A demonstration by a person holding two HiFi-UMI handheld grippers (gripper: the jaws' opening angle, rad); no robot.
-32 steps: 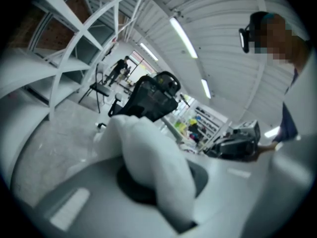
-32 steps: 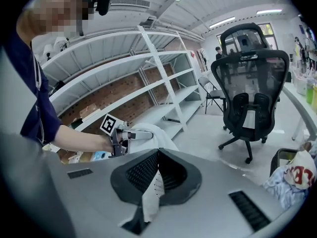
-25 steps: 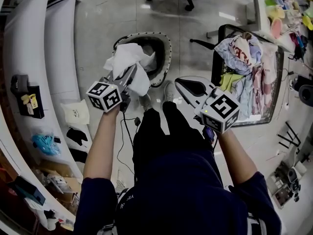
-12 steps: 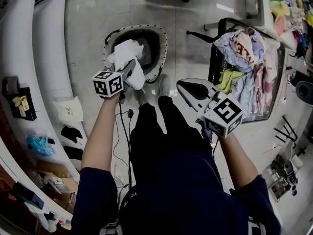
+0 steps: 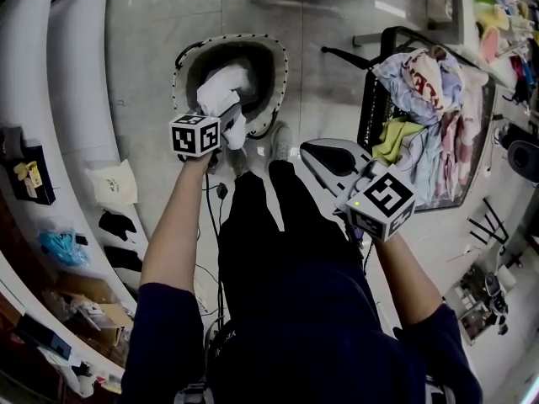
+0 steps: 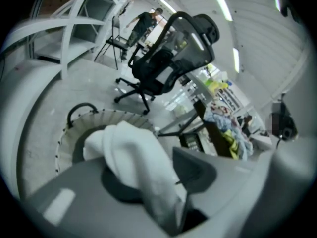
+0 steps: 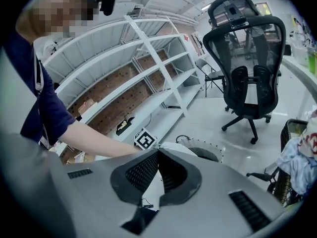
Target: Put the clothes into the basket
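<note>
Clothes first: one white cloth sits between the opening jaws of my left gripper, just over the mouth of the round basket on the floor. My right gripper is closed and empty, beside the remaining pile of clothes.

Left gripper fingers opening round a cloth; right gripper fingers together, empty.

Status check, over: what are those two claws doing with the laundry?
Left gripper opening, white cloth between its jaws, over the basket. Right gripper shut, empty. Nothing in the way.
</note>
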